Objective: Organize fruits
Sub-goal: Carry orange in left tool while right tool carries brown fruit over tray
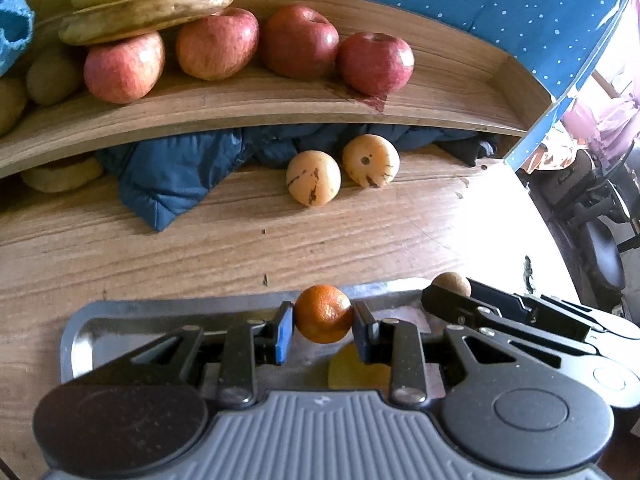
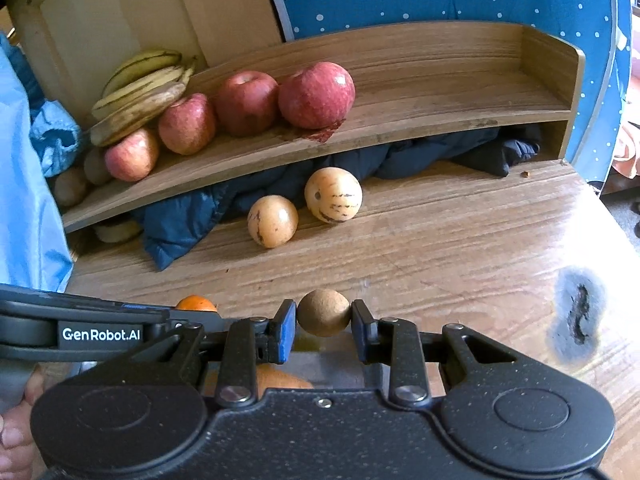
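Clamped between my left gripper's pads is an orange, round with no long axis, hanging over the far rim of the metal tray. My right gripper pinches a brown, roundish kiwi just beside it. Bare table lies ahead up to two pale melons. Beyond, on the shelf, apples and bananas crowd the left; its right half is free.
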